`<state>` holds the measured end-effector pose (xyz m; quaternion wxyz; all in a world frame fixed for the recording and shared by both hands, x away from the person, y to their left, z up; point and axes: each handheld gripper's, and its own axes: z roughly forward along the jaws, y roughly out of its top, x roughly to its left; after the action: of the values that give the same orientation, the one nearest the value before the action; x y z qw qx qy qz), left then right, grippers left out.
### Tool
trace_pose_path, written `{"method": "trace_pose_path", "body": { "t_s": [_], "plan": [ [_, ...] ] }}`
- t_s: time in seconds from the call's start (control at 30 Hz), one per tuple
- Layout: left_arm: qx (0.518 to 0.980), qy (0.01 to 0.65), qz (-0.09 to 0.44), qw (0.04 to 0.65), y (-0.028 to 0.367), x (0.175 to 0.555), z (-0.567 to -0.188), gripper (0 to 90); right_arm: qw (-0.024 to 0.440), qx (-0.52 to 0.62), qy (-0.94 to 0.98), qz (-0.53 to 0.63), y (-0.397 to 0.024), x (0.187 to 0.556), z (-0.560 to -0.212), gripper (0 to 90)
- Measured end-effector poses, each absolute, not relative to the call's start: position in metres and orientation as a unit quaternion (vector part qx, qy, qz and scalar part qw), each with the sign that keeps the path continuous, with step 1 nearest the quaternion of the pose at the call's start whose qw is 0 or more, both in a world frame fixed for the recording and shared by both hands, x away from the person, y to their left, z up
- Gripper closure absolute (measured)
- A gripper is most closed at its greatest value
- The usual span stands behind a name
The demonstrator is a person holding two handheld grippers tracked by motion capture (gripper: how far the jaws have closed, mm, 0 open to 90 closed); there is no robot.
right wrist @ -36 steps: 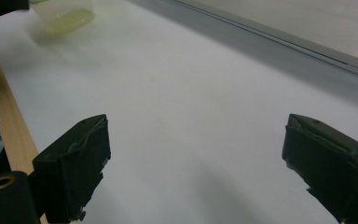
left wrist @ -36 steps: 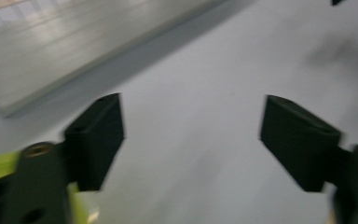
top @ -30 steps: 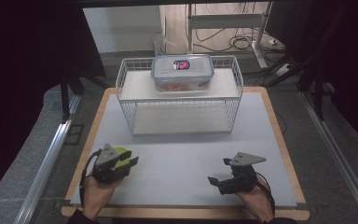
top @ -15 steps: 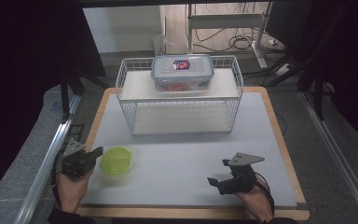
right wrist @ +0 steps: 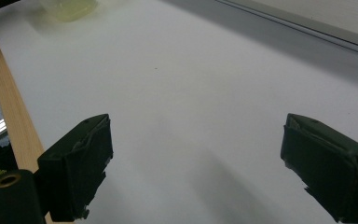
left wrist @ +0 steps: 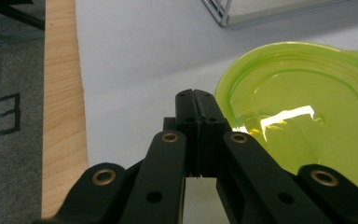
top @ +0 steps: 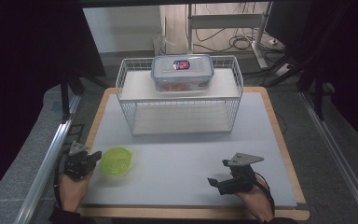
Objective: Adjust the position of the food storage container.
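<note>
Two hand-held grippers rest low near the front edge of the white-topped bench (top: 186,154), well apart, and neither carries anything. The left hand-held gripper (top: 87,161) sits at the bench's left margin with its jaws clenched flat together, nothing between them; the left gripper view shows the seam of the two pads meeting. Just to its right, near but not gripped, lies the translucent lime-green round plastic lid (top: 116,160), flat on the bench, and its rim comes close beside the closed jaws in the left gripper view (left wrist: 303,116). It looks set down there to stay within easy reach. The left hand (top: 72,186) lies level, forearm coming in from the bottom edge.

The right hand-held gripper (top: 219,183) points leftward across the bench, jaws released and wide, bare surface between them. At the back, a white wire basket rack (top: 126,86) carries a clear rectangular lidded plastic food box (top: 182,72) on its upper shelf, untouched.
</note>
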<state>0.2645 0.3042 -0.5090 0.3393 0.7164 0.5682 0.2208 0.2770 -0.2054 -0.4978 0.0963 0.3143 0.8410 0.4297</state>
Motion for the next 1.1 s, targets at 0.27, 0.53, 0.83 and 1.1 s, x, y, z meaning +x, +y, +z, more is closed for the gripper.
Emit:
{"method": "trace_pose_path", "body": {
  "t_s": [0.27, 0.53, 0.83, 1.1],
  "plan": [
    [0.722, 0.566, 0.214, 0.336, 0.298, 0.265, -0.511, 89.7, 0.096, 0.315, 0.843, 0.426, -0.205, 0.277, -0.498, 9.0],
    [0.721, 0.566, 0.205, 0.345, 0.292, 0.266, -0.511, 89.8, 0.097, 0.316, 0.844, 0.422, -0.205, 0.277, -0.499, 9.0],
    [0.734, 0.546, 0.186, 0.359, 0.268, 0.272, -0.51, 89.7, 0.096, 0.317, 0.846, 0.418, -0.204, 0.277, -0.5, 9.1],
    [0.74, 0.537, 0.178, 0.364, 0.259, 0.271, -0.51, 89.7, 0.096, 0.317, 0.848, 0.414, -0.204, 0.278, -0.5, 9.0]
  ]
}}
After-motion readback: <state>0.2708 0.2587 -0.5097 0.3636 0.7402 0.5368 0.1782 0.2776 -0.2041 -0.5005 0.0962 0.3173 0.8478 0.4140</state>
